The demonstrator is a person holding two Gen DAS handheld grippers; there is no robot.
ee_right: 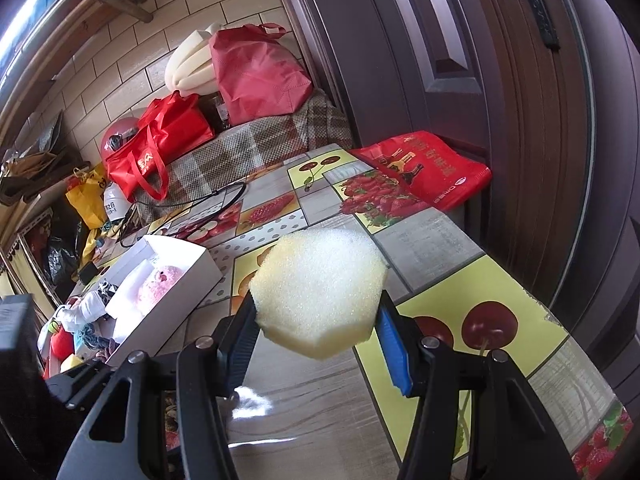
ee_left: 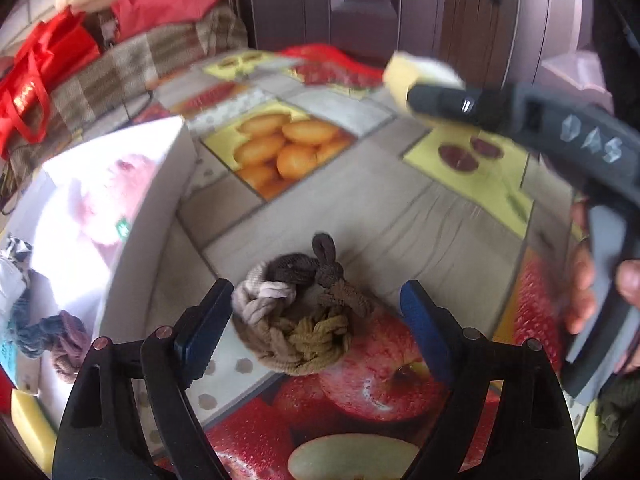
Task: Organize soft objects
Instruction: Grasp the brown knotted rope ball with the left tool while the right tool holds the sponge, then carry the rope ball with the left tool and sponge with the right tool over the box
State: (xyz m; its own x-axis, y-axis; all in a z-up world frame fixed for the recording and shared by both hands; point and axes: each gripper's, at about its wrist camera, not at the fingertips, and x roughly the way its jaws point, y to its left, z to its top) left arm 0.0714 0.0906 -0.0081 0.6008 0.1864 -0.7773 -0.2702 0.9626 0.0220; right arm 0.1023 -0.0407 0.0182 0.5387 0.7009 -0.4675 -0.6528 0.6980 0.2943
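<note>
My left gripper [ee_left: 316, 320] is open, its jaws either side of a braided brown, beige and olive rope toy [ee_left: 298, 312] that lies on the fruit-print tablecloth [ee_left: 360, 208]. My right gripper [ee_right: 316, 320] is shut on a pale yellow sponge [ee_right: 320, 292] and holds it above the table. In the left wrist view the right gripper [ee_left: 412, 88] shows at the upper right with the sponge [ee_left: 420, 74] at its tip. A white box [ee_right: 176, 292] with a pink plush [ee_right: 160, 280] inside stands to the left; it also shows in the left wrist view [ee_left: 152, 216].
Beside the box lie a grey-purple rope toy [ee_left: 48, 336], a yellow sponge [ee_left: 28, 420] and other soft toys [ee_right: 86, 308]. Red bags [ee_right: 160, 140] and a checked cloth [ee_right: 248, 148] sit at the far end. A red flat bag [ee_right: 424, 168] lies by the dark door [ee_right: 480, 80].
</note>
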